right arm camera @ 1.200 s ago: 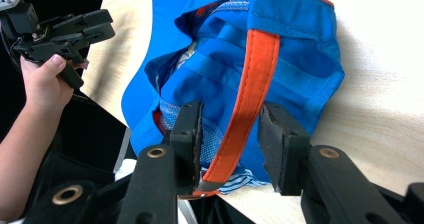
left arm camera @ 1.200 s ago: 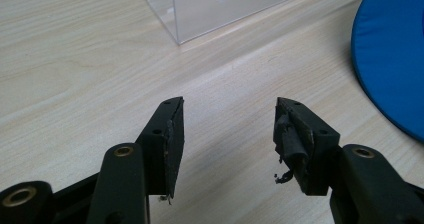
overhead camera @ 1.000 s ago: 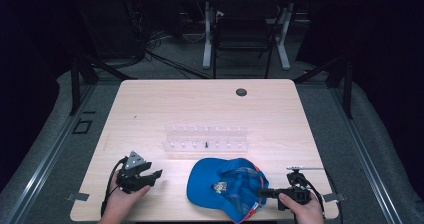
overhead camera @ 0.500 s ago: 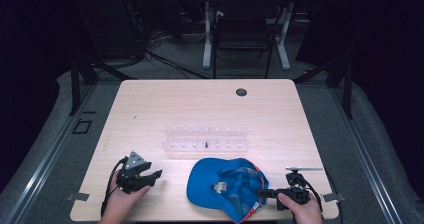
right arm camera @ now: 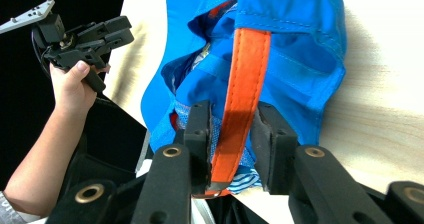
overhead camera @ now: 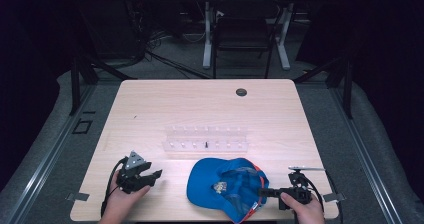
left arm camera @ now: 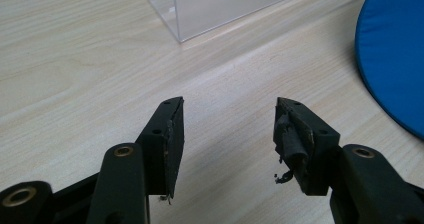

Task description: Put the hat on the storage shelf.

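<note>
Right gripper [right arm camera: 231,134] jaws just closed further around orange strap [right arm camera: 242,84] of blue cap [overhead camera: 225,186], upside down; left gripper [left arm camera: 227,129] spread, empty.

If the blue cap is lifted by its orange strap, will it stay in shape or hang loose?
The blue cap looks like soft creased cloth, so it will probably sag. Its orange strap, between the right gripper jaws, seems thin and may slip.

Blue cap [overhead camera: 220,184], orange strap [right arm camera: 243,84]; black claws; pale wood table [overhead camera: 200,109].
</note>
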Available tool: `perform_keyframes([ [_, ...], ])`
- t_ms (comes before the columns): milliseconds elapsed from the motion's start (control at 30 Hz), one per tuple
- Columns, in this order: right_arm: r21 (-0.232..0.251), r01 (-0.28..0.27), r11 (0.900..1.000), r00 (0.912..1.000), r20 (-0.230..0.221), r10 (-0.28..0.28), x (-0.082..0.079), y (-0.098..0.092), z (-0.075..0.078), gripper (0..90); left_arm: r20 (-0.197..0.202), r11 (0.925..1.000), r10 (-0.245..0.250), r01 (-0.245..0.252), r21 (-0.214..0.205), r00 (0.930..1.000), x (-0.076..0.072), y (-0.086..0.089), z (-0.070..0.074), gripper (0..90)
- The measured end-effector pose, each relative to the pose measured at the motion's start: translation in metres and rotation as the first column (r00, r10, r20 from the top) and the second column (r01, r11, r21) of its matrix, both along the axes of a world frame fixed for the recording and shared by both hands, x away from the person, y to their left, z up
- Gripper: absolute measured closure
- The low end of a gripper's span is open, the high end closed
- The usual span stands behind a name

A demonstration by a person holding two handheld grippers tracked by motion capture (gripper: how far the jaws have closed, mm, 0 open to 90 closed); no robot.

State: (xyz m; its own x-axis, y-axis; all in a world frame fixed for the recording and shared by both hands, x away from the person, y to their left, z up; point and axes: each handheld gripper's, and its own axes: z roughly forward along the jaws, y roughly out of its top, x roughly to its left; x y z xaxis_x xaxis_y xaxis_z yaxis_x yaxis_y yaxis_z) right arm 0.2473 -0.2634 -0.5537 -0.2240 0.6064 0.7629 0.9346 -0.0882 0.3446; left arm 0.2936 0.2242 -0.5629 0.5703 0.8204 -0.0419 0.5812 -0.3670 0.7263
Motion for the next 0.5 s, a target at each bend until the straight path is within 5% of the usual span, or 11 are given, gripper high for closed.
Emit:
perform_keyframes([
  [233,0.002,-0.005,1.0,0.9999,-0.014,0.005,0.002,-0.002,0.005,75.9,0.001,1.0,0.001,-0.001,0.001,1.0,0.0,0.0,0.0,46.5],
  [267,-0.045,-0.019,0.9988,0.9997,-0.016,0.018,0.003,-0.004,0.008,76.3,0.001,1.0,0.002,-0.002,0.001,1.0,0.0,0.0,0.0,46.5],
  [300,-0.011,-0.005,0.9999,0.9999,-0.012,0.004,0.004,-0.003,0.009,76.6,0.001,1.0,0.003,-0.003,0.001,1.0,0.0,0.001,0.0,46.5],
  [500,-0.046,0.017,0.9988,0.9997,-0.016,-0.018,0.01,-0.007,0.024,77.2,0.003,0.9999,0.012,-0.012,-0.005,0.9999,0.0,0.002,0.0,46.5],
])
